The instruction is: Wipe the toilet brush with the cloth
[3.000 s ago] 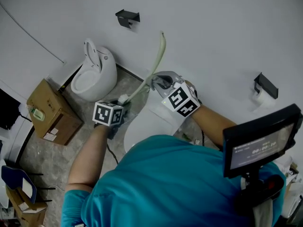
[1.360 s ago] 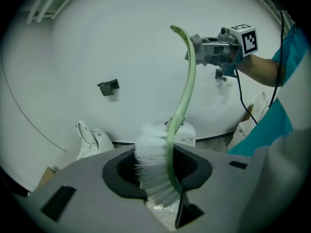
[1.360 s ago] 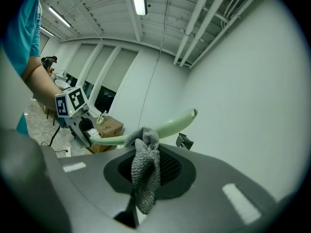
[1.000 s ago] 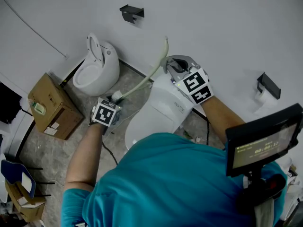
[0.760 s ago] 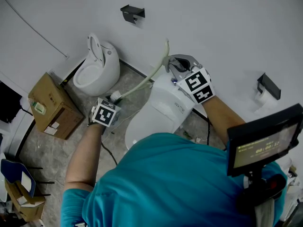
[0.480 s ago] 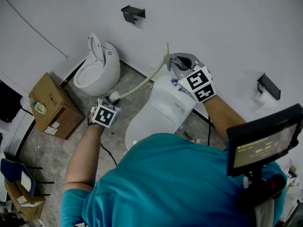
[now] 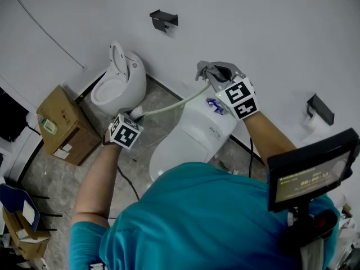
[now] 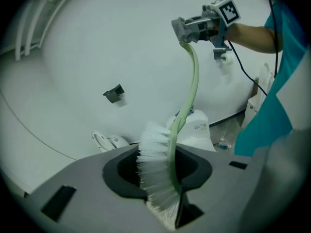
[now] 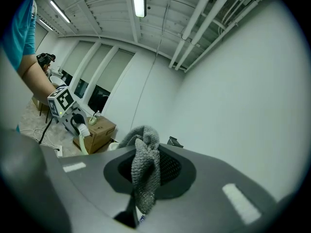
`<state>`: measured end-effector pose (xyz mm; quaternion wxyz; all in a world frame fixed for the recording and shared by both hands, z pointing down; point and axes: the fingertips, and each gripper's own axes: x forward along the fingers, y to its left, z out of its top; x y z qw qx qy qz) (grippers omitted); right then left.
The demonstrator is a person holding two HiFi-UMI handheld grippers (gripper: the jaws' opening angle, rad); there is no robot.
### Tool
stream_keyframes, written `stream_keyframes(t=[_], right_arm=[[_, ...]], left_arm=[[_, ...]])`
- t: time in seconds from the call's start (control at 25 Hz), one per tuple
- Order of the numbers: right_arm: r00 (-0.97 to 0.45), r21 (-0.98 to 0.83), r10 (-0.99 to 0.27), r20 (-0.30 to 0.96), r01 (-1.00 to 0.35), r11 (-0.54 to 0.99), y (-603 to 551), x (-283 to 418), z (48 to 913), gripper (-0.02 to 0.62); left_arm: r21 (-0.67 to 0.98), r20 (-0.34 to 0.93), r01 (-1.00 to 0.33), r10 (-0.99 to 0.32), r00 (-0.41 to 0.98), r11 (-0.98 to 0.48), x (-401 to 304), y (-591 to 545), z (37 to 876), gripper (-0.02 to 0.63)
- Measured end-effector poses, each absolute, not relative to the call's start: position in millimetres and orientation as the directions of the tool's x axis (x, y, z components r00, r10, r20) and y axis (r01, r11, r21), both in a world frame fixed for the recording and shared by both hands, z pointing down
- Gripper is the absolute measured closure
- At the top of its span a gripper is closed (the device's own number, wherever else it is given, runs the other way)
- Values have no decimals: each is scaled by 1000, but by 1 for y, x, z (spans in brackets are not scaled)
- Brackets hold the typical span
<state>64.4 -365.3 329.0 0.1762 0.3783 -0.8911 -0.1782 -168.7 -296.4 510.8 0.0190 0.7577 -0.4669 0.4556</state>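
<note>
As left fingers (image 8: 228, 183) clamp bristles (image 8: 153, 164), toilet brush (image 8: 194, 81) seemingly reaches right fingers (image 9: 214, 176) gripping cloth (image 9: 146, 174)

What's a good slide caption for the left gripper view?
Left tool grips the toilet brush at its bristle head; right tool holds the cloth at the handle's far end.

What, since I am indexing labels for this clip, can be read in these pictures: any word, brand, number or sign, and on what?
Nothing reads clearly enough to quote.
Screen: timer-like digits, too blurred to read.
Label on the toilet: print too small.
Stickers on the cardboard box: too small.
Marker cubes: black-and-white square patterns, no words.
</note>
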Motion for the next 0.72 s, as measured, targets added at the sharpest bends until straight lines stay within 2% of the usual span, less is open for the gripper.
stream_keyframes(t=[0.4,0.72], right_arm=[[-637,426,-750,178,-637,642,-373,76,315,568],[-638,353,-745,192,-664,660,-403,76,320,568]], left_arm=[[-331,654,-811,-737,172,-482,-189,-309,465,456],[-363,655,-781,-735,174,-509,-182,-317,459,456]])
